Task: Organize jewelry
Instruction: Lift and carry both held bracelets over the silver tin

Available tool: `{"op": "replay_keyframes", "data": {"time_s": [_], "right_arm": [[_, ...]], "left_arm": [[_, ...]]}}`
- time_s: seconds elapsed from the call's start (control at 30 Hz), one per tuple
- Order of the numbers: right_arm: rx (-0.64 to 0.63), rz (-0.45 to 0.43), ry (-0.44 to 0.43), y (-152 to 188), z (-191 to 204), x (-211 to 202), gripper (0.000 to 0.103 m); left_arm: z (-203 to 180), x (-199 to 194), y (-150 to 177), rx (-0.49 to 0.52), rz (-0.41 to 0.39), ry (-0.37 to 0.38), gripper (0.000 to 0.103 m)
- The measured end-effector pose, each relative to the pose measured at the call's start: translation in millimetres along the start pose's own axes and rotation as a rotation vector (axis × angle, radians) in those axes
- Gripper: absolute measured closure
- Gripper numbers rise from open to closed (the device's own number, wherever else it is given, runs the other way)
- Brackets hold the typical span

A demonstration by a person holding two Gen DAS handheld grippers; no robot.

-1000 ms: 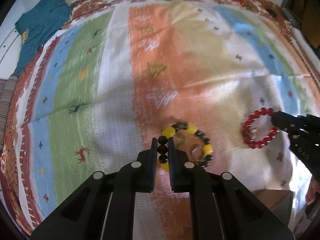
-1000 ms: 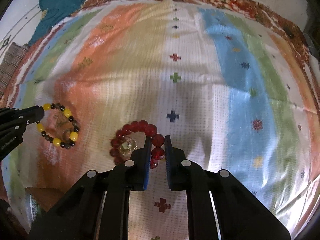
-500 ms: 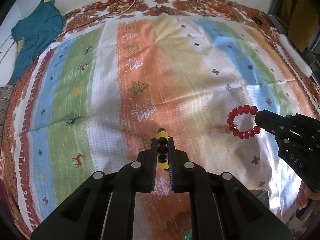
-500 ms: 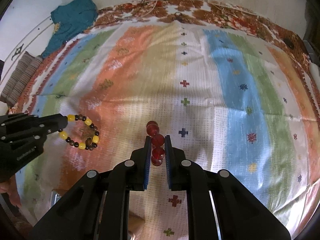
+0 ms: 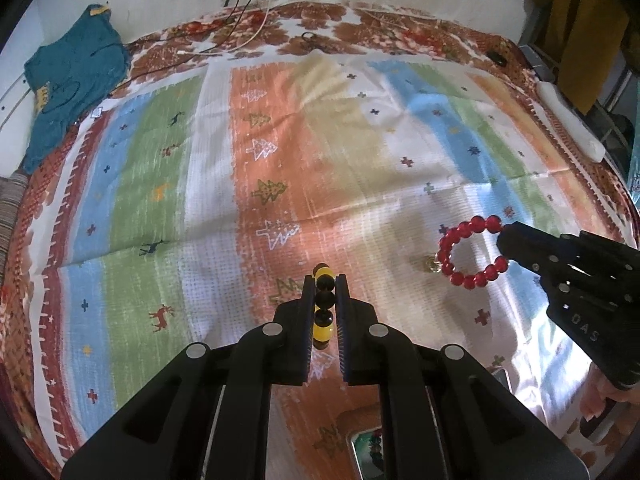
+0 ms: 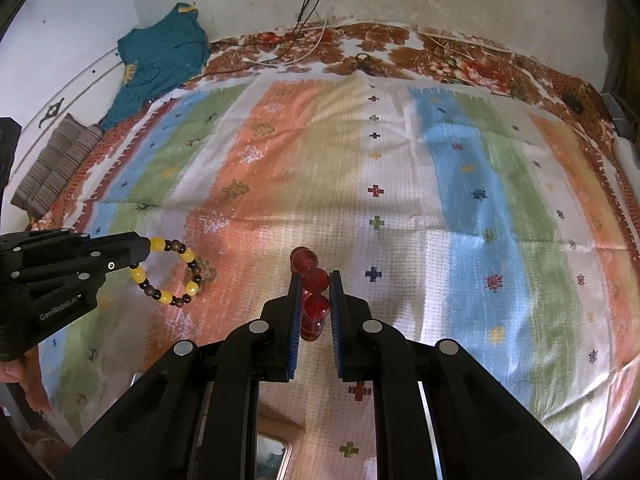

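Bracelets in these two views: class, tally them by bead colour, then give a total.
Red bead bracelet, held in the right tongs: 1
Yellow-and-dark bead bracelet, held in the left tongs: 1
Total: 2

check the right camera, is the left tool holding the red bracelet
No, the left tool grips the yellow and dark bead bracelet; the red bracelet sits clamped in the right tool.

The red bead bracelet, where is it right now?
The red bead bracelet is pinched in the right tool, held up over the striped blanket. In the left wrist view it hangs on the right side, across from the yellow-and-black bracelet.
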State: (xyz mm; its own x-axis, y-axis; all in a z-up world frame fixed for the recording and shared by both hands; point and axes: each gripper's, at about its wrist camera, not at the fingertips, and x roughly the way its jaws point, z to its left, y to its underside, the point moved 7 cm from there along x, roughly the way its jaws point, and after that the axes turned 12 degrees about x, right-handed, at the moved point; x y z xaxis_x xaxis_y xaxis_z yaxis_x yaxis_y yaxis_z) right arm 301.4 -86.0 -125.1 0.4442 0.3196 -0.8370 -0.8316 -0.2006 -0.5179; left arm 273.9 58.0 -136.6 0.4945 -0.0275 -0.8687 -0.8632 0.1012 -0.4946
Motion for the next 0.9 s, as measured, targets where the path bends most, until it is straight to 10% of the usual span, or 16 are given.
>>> {"op": "replay_keyframes", "data": {"time_s": [0.9], "right_arm": [[-0.041,-0.085,-0.057,14.8,13.8,-55.2,0.089]], "left_arm": [[-35.3,-76.9,7.7,0.040,-0.148,0.033,0.094]]}}
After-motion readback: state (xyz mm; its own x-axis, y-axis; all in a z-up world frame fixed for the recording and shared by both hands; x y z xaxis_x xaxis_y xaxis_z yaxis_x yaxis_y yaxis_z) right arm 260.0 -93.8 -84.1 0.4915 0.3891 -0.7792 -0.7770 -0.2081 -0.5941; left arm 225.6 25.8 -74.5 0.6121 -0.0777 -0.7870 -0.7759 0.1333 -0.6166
